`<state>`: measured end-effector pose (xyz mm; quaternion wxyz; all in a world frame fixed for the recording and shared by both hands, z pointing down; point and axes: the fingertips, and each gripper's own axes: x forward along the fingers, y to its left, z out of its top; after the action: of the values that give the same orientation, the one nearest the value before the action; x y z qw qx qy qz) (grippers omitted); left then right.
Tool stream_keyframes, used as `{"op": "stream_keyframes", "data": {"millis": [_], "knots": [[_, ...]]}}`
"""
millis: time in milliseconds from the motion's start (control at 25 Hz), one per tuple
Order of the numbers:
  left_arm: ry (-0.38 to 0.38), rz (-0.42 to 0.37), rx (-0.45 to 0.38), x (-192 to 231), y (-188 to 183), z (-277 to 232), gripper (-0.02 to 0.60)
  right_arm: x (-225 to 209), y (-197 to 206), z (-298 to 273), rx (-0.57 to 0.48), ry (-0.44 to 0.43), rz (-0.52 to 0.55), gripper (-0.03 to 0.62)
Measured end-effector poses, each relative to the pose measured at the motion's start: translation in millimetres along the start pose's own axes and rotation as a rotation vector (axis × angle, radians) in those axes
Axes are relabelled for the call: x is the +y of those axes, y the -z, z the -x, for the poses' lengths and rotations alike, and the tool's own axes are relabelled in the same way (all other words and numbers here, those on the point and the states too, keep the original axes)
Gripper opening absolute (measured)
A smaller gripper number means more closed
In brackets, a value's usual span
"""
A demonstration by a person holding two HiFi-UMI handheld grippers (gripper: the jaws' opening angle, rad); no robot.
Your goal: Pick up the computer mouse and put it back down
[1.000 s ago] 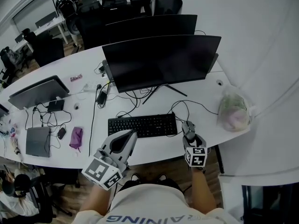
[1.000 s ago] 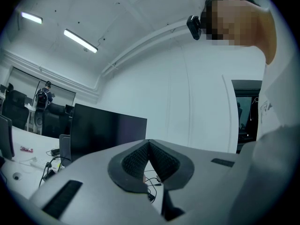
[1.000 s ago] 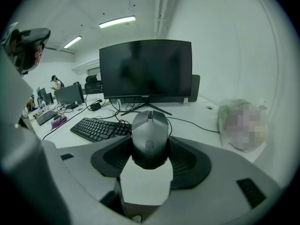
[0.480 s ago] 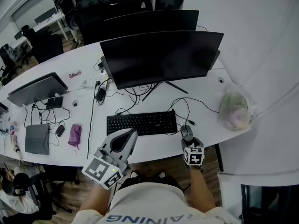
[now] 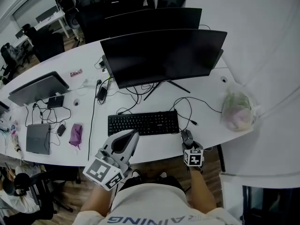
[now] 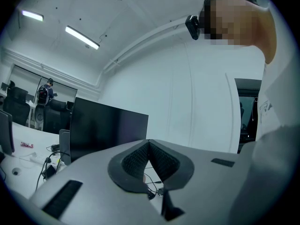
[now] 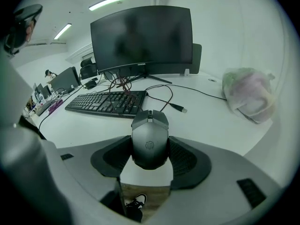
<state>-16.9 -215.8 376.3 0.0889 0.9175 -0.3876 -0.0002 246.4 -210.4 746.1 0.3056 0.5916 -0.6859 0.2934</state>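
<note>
Right gripper view: the computer mouse (image 7: pixel 150 137) sits low at centre frame, the right gripper's (image 5: pixel 187 139) fingers clamped on its two sides and its rear past the desk (image 7: pixel 211 121) edge. Whether its underside touches the desk cannot be told. The keyboard (image 7: pixel 105 102) lies beyond it, upper left. In the head view's lower left, the left gripper (image 5: pixel 133 135) reaches over the desk edge, fingers pressed together on nothing.

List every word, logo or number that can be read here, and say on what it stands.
"AINING", cut off at the edge: shirt.
Round logo, letters unclear: mouse.
Brand mark on monitor bezel: too small to read.
Keyboard keys: too small to read.
</note>
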Motion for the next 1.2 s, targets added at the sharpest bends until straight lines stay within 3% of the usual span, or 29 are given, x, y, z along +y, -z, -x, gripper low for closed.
{"op": "stream_keyframes", "data": {"millis": [760, 1000, 1200], "knots": [[0.003, 0.005, 0.003, -1.0, 1.2, -1.7, 0.005, 3.3, 29.4, -8.2, 0.078, 0.017, 0.033, 0.265], [0.010, 0.004, 0.002, -3.5, 1.0, -2.3, 0.005, 5.3, 30.8, -11.2, 0.090, 0.021, 0.100, 0.268], [0.016, 0.001, 0.000, -5.3, 0.4, -0.9, 0.005, 7.1, -1.1, 6.1, 0.013, 0.017, 0.097, 0.278]]}}
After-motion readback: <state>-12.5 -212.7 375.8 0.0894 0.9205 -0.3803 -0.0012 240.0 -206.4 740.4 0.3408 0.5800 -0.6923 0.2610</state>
